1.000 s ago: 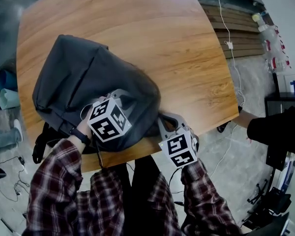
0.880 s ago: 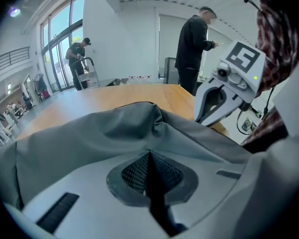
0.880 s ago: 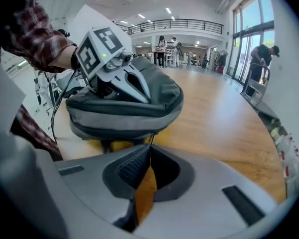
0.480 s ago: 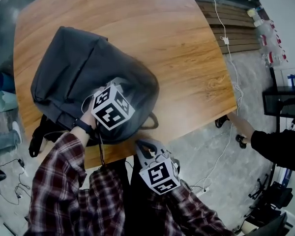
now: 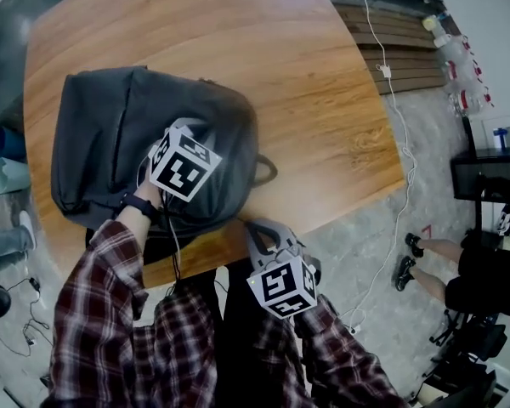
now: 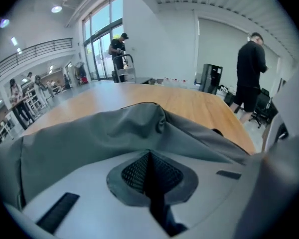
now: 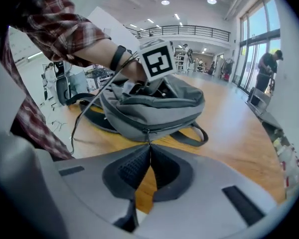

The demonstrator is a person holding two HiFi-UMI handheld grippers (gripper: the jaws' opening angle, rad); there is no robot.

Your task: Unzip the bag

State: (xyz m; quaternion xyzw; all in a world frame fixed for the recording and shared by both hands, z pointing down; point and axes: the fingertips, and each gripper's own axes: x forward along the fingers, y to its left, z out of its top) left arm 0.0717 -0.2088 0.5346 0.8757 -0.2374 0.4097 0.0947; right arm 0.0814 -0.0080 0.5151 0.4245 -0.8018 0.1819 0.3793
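A grey bag (image 5: 102, 134) is laid flat on the wooden counter (image 5: 306, 66), at the left centre of the head view, with its lower edge close to the counter's near rim. The left gripper (image 6: 149, 154) is set on top of the bag. Its jaws are pressed together, and a puckered ridge of the bag's fabric is gathered right at their tips, so a fold appears to be pinched there. The right gripper (image 7: 149, 144) is held at the counter's edge, low in the head view and just below the bag. Its jaws are clenched, and the small zipper pull (image 7: 147, 135) is caught at their very tips. The zipper line (image 7: 164, 128) is seen running along the bag's side. A carry handle (image 5: 264, 170) is stretched out on the counter at the bag's right.
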